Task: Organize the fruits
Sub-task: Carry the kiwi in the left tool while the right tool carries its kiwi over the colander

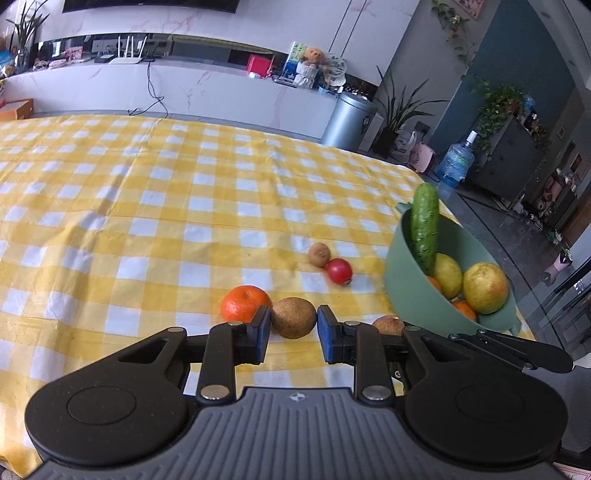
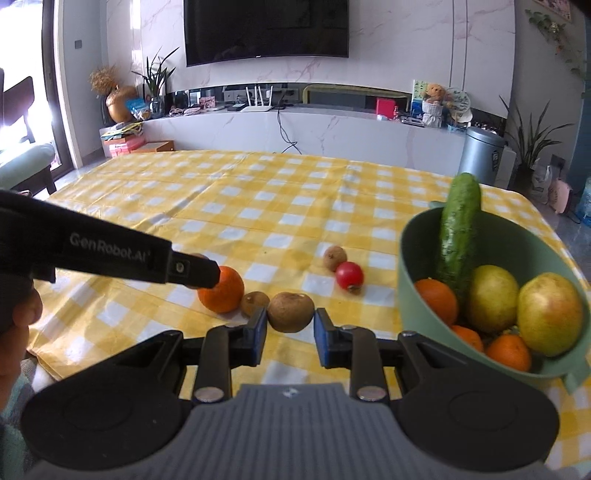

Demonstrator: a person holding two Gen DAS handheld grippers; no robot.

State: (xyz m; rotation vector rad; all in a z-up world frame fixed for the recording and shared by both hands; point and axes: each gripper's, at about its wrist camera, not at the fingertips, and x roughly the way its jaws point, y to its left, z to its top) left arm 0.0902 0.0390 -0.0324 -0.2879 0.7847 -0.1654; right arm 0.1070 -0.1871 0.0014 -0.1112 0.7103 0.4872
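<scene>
Left fingers (image 1: 261, 332) grasp brown fruit (image 1: 293, 317) | right fingers (image 2: 258, 336) grasp second brown fruit (image 2: 290, 312) | orange (image 1: 245, 302) beside

A yellow checked cloth (image 2: 258, 192) covers the worktop. Beyond it, at twelve o'clock, a dark TV (image 2: 266, 29) hangs above a white marble console (image 2: 295, 133) bearing a white router (image 2: 256, 107), with a teddy bear (image 2: 434, 94) at one o'clock. A silver bin (image 2: 480, 155) and a potted plant (image 2: 532, 147) stand at two o'clock, and a water jug (image 1: 456, 162) sits on the floor.
</scene>
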